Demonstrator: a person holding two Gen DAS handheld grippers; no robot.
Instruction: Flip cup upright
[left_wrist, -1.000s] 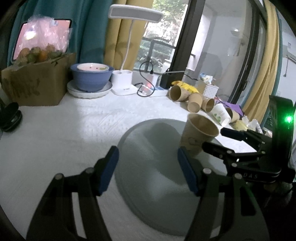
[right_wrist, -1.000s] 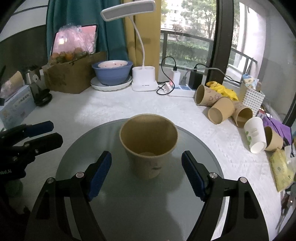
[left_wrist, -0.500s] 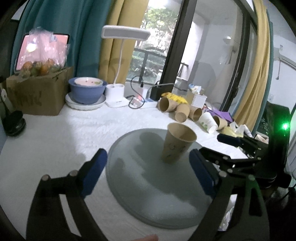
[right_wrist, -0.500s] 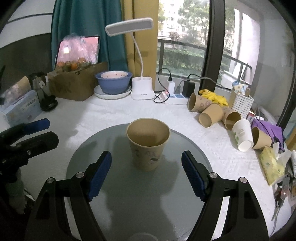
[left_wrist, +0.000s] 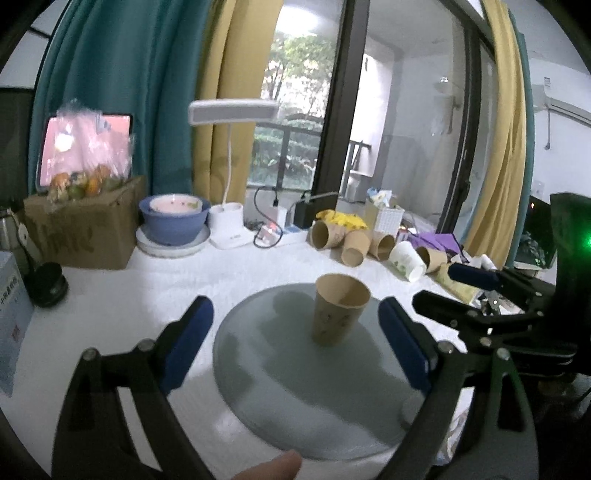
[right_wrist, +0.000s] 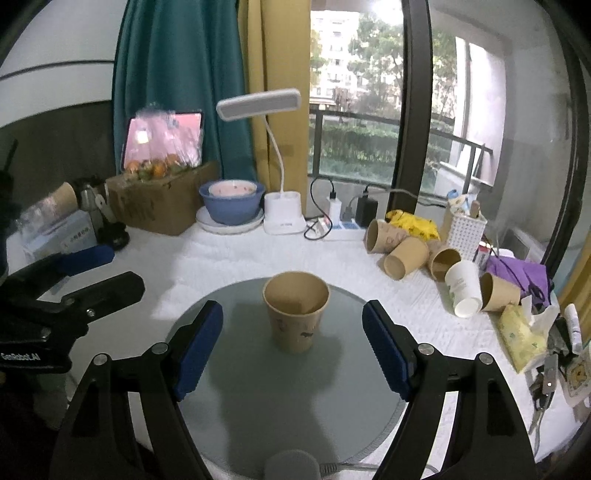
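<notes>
In the left wrist view the cup (left_wrist: 340, 309) stands upright, mouth up, on the grey disc (left_wrist: 280, 373), toward its far right part; the left gripper (left_wrist: 295, 339) sits near, its blue-padded jaws wide apart and holding nothing, the cup between and beyond them, touching neither; the right gripper (left_wrist: 454, 286) shows at the right, jaws apart, clear of the cup; far right lie spare cups (left_wrist: 354, 242) on their sides; far left stand a box (left_wrist: 81, 229) and a bowl (left_wrist: 171, 218), a lamp (left_wrist: 231, 177) beside it. In the right wrist view the cup (right_wrist: 295, 312) stands upright at the disc's (right_wrist: 258, 402) far middle; the right gripper (right_wrist: 293, 343) is spread wide, empty, the cup beyond its tips; the left gripper (right_wrist: 107, 269) is at the left, parted, well apart from the cup; the spare cups (right_wrist: 406, 254) lie far right.
</notes>
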